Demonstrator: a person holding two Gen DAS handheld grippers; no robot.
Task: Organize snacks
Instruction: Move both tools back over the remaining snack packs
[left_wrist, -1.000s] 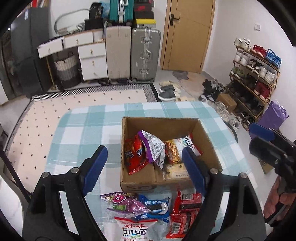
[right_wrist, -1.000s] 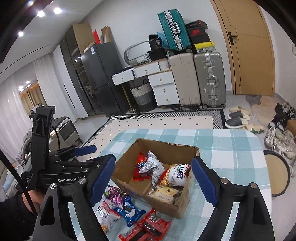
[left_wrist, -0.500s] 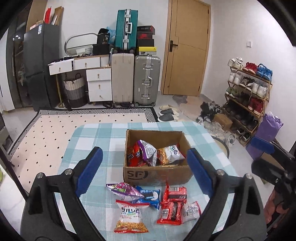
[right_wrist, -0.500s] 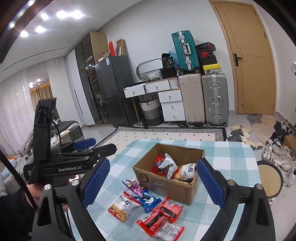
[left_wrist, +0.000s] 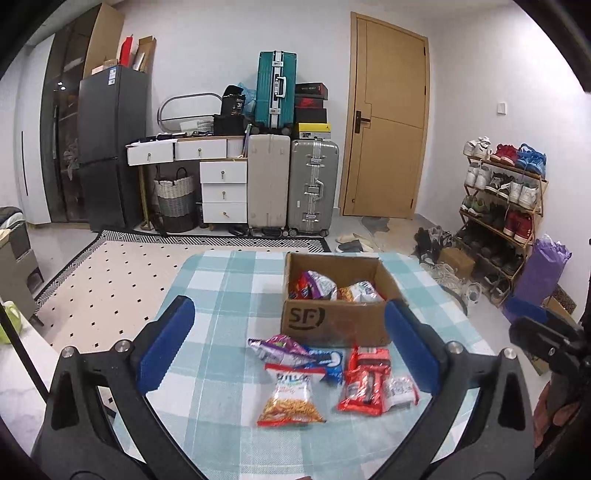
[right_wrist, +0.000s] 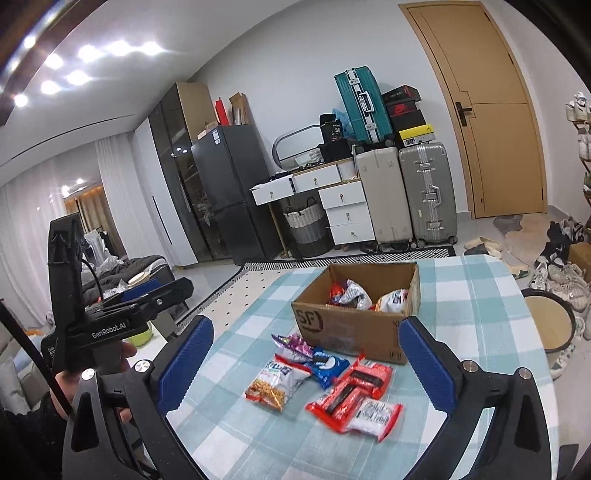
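Note:
A brown cardboard box (left_wrist: 334, 325) marked SF stands on the checked tablecloth (left_wrist: 221, 295) and holds several snack bags. It also shows in the right wrist view (right_wrist: 347, 325). In front of it lie loose snacks: a purple bag (left_wrist: 279, 345), a blue Oreo pack (left_wrist: 328, 363), an orange-and-white chip bag (left_wrist: 290, 395) and red packs (left_wrist: 365, 384). My left gripper (left_wrist: 288, 347) is open and empty, held above the near table edge. My right gripper (right_wrist: 304, 365) is open and empty, to the right of the left one.
Suitcases (left_wrist: 291, 184), white drawers (left_wrist: 223, 192) and a dark fridge (left_wrist: 110, 147) stand at the far wall. A shoe rack (left_wrist: 506, 206) and loose shoes are at the right. A round stool (right_wrist: 546, 325) stands beside the table's right edge.
Both grippers have pulled back and up from the box. The box and the loose snacks look smaller and farther away. Both stay open and empty.

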